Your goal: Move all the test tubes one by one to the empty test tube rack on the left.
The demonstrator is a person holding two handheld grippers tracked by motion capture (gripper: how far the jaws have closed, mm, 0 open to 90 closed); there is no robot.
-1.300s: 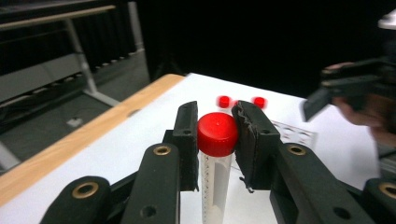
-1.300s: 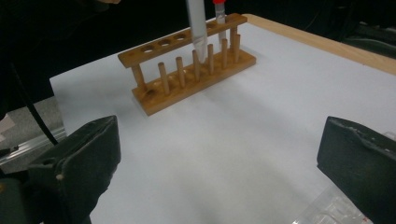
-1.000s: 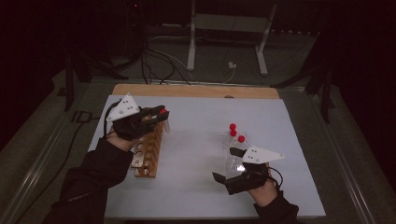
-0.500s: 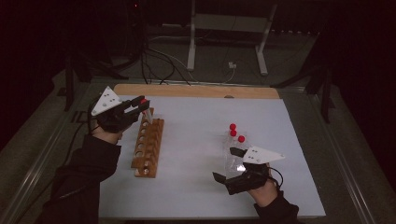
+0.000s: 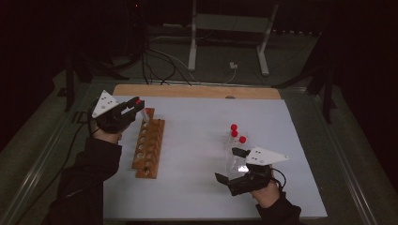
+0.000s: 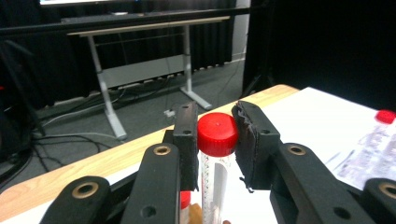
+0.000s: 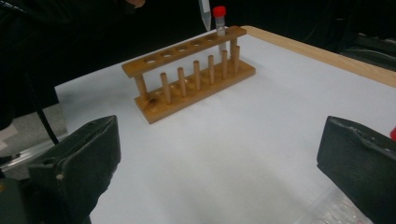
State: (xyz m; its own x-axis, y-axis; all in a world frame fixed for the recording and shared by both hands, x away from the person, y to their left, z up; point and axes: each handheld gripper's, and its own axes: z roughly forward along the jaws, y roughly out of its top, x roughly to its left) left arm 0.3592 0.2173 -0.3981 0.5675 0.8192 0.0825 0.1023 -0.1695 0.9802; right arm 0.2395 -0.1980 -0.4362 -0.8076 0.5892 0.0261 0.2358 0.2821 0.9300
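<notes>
At the rack's (image 5: 149, 147) twelve-o'clock end, the left gripper (image 6: 215, 140) pinches a light, slippery, rigid tube (image 6: 215, 173) by its cap; the right gripper's (image 7: 219, 163) jaws are spread.

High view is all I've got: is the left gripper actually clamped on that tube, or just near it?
Observer: Clamped. In the left gripper view, the left gripper is shut on the red cap of the held tube.
Operator: Is its tip in a hole yet?
Observer: No. The right gripper view shows the tip hanging above the far end of the rack, beside a capped tube that stands in the end hole.
Operator: And the right gripper?
Observer: The right gripper has its jaws wide apart, with nothing between them.
</notes>
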